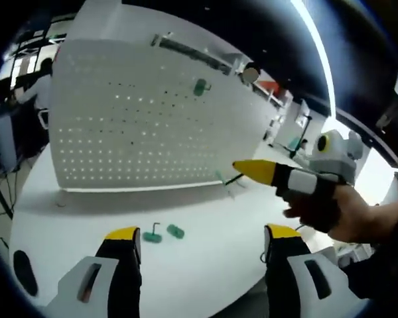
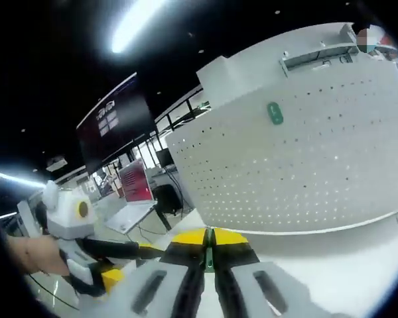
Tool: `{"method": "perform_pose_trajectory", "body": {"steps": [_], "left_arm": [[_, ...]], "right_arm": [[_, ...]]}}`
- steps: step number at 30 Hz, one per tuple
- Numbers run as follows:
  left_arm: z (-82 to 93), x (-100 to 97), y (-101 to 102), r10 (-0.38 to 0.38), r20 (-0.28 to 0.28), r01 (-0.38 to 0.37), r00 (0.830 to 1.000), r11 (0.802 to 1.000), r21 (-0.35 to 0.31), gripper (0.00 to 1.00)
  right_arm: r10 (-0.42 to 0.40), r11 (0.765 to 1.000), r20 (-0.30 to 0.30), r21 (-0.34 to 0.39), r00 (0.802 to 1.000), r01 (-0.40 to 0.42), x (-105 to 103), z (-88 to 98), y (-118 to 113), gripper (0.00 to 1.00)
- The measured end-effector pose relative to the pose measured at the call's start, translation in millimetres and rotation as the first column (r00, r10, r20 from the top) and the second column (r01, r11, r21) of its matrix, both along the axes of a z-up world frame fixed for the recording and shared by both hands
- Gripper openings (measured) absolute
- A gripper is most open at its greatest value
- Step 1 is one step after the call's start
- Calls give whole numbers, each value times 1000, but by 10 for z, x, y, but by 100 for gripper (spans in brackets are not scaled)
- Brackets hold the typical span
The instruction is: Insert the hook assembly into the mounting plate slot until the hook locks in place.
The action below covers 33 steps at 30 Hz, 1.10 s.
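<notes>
The white perforated mounting plate (image 1: pixel 139 132) (image 2: pixel 305 165) stands upright on the white table (image 1: pixel 205 212). One green hook (image 1: pixel 199 87) (image 2: pixel 274 112) hangs high on it. My right gripper (image 1: pixel 247 169) (image 2: pixel 209 240) is shut on a hook assembly: a thin dark wire (image 1: pixel 234 179) pokes from its yellow tips, and a green sliver (image 2: pixel 209 257) shows between the jaws. It hovers near the plate's lower right corner, apart from the plate. My left gripper (image 1: pixel 202 235) (image 2: pixel 129 262) is open and empty over the table. Two green hook pieces (image 1: pixel 152 236) (image 1: pixel 176 231) lie just beyond its left jaw.
A hand (image 1: pixel 348 212) holds the right gripper at the right side. A metal rail (image 1: pixel 192 53) (image 2: pixel 318 53) runs along the plate's top. Behind are desks, a laptop (image 2: pixel 129 212) and a dark screen (image 2: pixel 116 119). The table edge lies close below the left jaws.
</notes>
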<state>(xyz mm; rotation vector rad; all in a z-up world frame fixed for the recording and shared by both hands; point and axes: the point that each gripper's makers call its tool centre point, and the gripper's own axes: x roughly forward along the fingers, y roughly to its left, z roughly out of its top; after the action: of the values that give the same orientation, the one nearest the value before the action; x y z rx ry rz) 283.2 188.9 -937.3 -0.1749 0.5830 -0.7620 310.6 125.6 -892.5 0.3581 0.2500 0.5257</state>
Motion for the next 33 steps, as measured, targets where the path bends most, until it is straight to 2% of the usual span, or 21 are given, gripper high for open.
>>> {"method": "perform_pose_trajectory", "body": {"steps": [3,5,10,13,15,21,25,31,33], "left_arm": [[15,-28,-46,-11,-2,11,1000,1000,-10,73],[41,-28,-65,-11,11,11,1000,1000,-18,67],[60,-43,-101,-9,1,9,1000,999,-36,63],[66,-71,-116,-11,-18,10,1000,999,-49,55],[55,-78,-98,-9,-24,8,1000,999,-40,48],[107,-144,-134,-14,-72,6,997,993,-119,37],[131,-180,-157,-20,-93,7,995,989,-145,29],[218,-219,-178,-27,-89,13,996,988,-155,16],[273,-219,-189,-26,-88,10,996,984,-178,10]], "right_arm": [[13,1000,11,13,1000,-13,-96,42,59,0],[27,999,23,17,999,-28,-173,70,119,0],[29,998,15,52,999,-30,-308,59,210,0],[35,998,30,48,999,-37,-394,88,283,0],[24,999,54,34,998,-26,-406,124,287,0],[29,999,72,30,997,-31,-417,159,326,0],[37,999,78,27,996,-39,-435,169,349,0],[66,998,86,16,994,-67,-495,187,439,0],[66,998,102,10,993,-68,-508,230,449,0]]}}
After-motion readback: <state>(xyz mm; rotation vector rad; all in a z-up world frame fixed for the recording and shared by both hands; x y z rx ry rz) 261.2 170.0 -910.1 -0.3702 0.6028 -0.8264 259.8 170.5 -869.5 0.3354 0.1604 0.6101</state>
